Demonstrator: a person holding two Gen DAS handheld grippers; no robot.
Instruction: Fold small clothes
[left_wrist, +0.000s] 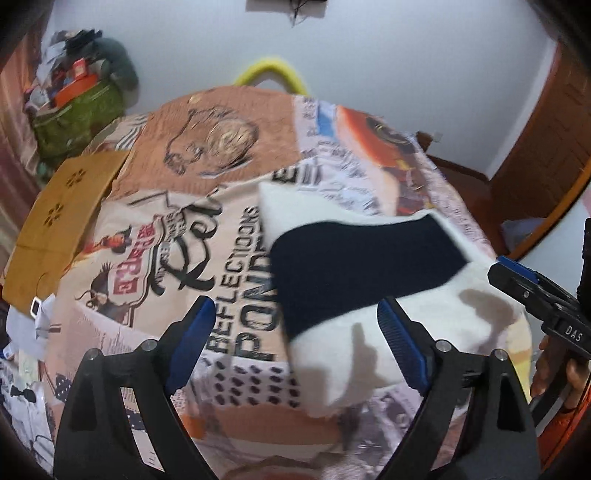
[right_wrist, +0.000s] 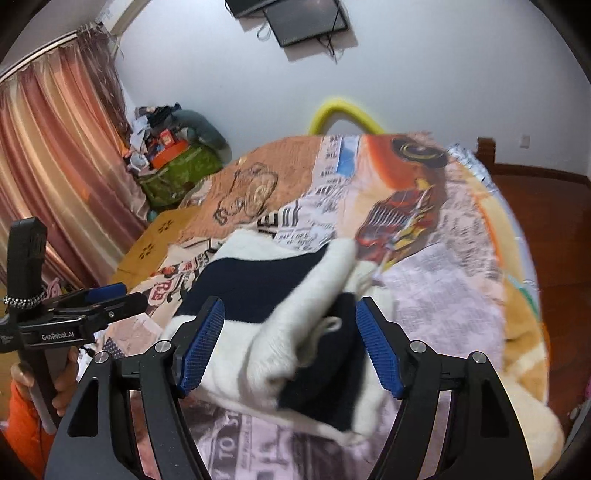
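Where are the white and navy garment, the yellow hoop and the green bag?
white and navy garment (left_wrist: 354, 273), left wrist view, navy panel.
yellow hoop (right_wrist: 343, 110), right wrist view, top of the arc.
green bag (right_wrist: 177, 173), right wrist view, front side.

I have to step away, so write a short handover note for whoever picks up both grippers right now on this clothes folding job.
Left gripper: open, holding nothing, over the near edge of the white and navy garment.
Right gripper: open, a raised white fold of the garment sits between its pads, not clamped.
The garment lies on the printed bedspread, bunched and partly folded over itself.
Done: a first fold appears to be started.
Left: flatten, finish folding, set it down neatly. The frames are blurred, so check the edges before gripping.
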